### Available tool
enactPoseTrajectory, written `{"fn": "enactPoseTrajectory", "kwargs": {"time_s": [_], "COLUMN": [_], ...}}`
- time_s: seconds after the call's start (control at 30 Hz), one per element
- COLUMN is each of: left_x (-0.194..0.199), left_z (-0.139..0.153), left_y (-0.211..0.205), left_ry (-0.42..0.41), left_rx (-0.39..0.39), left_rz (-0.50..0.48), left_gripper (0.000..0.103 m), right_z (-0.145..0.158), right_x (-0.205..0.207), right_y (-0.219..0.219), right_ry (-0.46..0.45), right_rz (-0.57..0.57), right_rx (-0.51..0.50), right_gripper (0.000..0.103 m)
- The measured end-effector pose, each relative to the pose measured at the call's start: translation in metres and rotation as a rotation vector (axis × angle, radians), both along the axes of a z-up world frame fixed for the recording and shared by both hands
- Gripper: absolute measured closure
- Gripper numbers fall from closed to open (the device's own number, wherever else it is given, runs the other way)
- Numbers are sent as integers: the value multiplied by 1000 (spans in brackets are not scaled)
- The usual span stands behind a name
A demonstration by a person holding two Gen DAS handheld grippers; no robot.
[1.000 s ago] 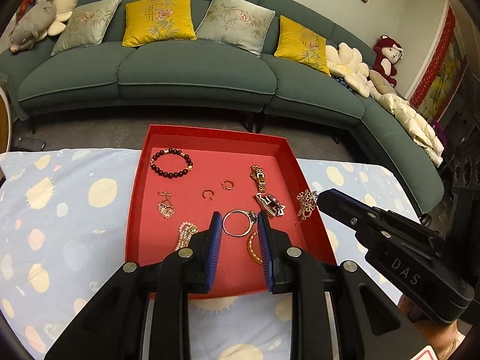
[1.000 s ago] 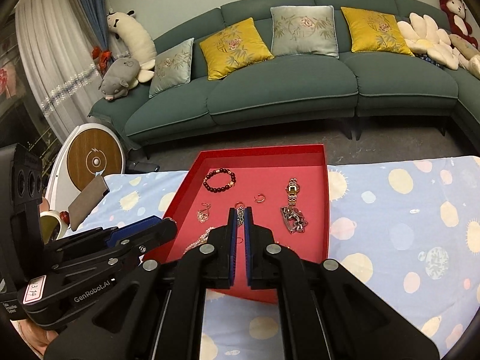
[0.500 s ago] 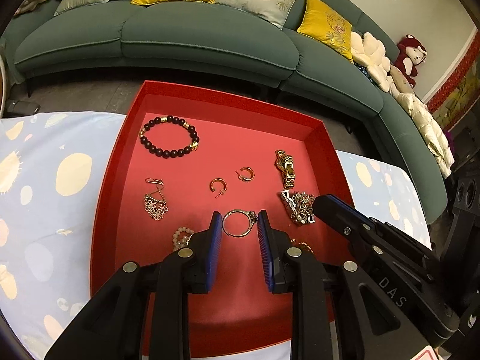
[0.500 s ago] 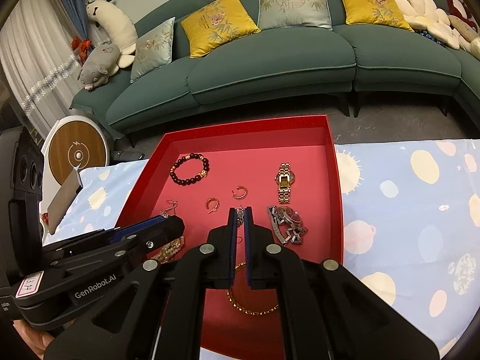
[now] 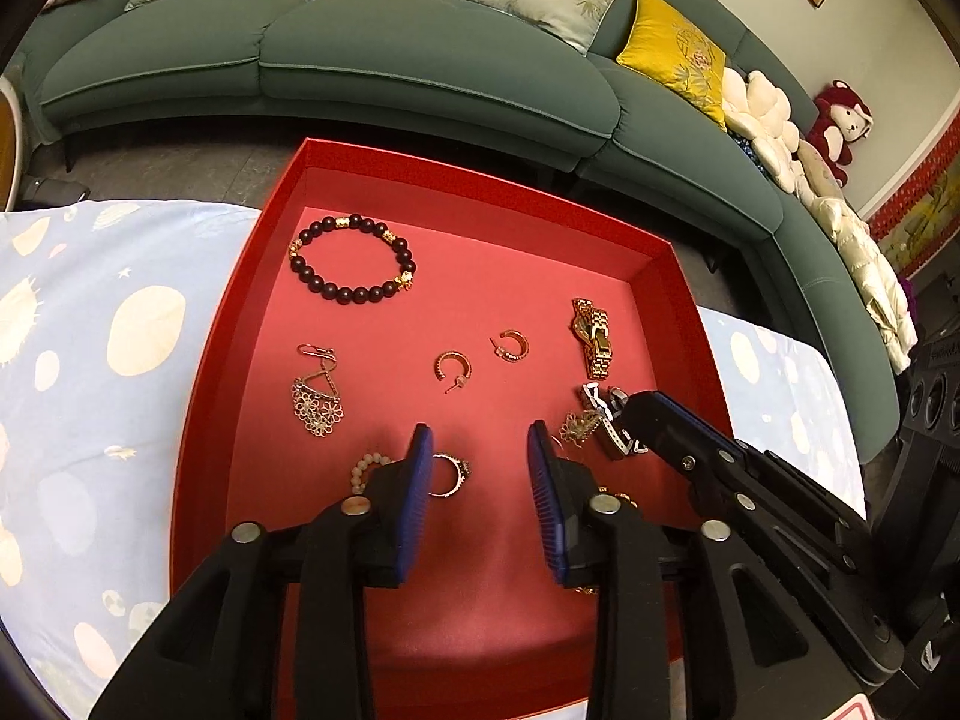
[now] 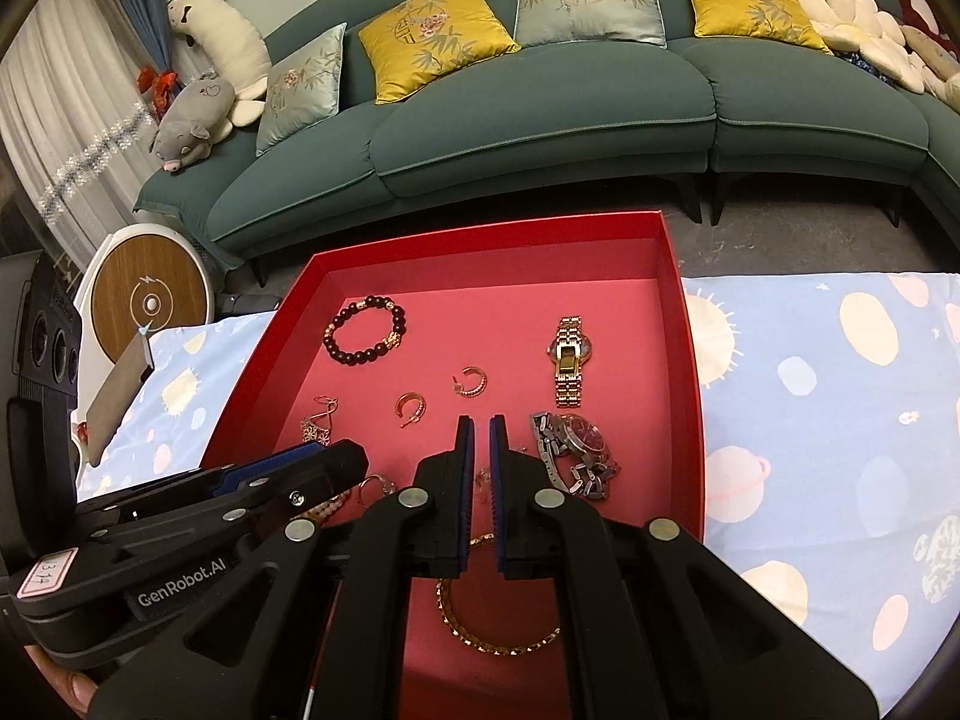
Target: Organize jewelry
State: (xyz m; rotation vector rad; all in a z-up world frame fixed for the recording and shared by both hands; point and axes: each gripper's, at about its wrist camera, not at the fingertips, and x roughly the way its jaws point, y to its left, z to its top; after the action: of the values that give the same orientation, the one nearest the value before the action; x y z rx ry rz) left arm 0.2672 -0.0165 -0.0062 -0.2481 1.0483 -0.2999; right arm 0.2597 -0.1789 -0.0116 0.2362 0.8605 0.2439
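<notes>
The jewelry lay loose on the floor of a red tray (image 5: 240, 324), with nothing sorted or grouped yet. A bead bracelet (image 5: 351, 264) was near the far left corner. A gold watch (image 6: 569, 360) lay toward the right wall, with a silver watch (image 6: 573, 450) just nearer than it. Two hoop earrings (image 5: 480, 357) sat in the middle, well apart from each other. A dangle earring (image 5: 316, 399) was toward the left wall. A ring (image 5: 450, 473) and a small pearl piece (image 5: 366, 471) lay closer to the near edge, and a gold bangle (image 6: 498, 624) was nearest of all.

The left gripper (image 5: 480, 468) hung low over the ring. Its jaws were opening and held nothing; the ring lay beside the left pad. The right gripper (image 6: 480, 456) was almost closed and empty, over the middle of the tray.

I judged the task was only beginning, since no piece was picked up and all pieces remained to be arranged. The tray stood on a blue cloth (image 6: 840, 420) with pale dots.
</notes>
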Motion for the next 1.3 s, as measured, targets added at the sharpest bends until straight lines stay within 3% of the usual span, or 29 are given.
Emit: {"fn": "enactPoseTrajectory", "kwargs": {"time_s": [0.2,0.5,1.07,1.17,1.23,1.3], "left_x": [-14,-46,-98,-120,-137,-153], "left_z": [16,45,74,79,82,83], "left_y": [2,-9,-5,2,6,12], "left_ry": [-82,-222,-275,-299,-314,-320], "left_rx": [48,196,239,259,267,274], "left_rz": [-8,-44,-23,5,16,28], "left_gripper": [70,70,69,55,51,49], "right_z": [9,37,70,77,83,87], "right_x": [-6,-28,-91,-114,-132,-149], "right_y": [-4,-6,-7,-5,-6,-5], "right_ry": [-30,-89,-131,-137,-154,-175], "right_rz": [-3,6,-2,-15,-37,-51], "right_rx": [11,-1,-21,-48,-65,-81], "right_gripper": [97,97,95,88,67,65]}}
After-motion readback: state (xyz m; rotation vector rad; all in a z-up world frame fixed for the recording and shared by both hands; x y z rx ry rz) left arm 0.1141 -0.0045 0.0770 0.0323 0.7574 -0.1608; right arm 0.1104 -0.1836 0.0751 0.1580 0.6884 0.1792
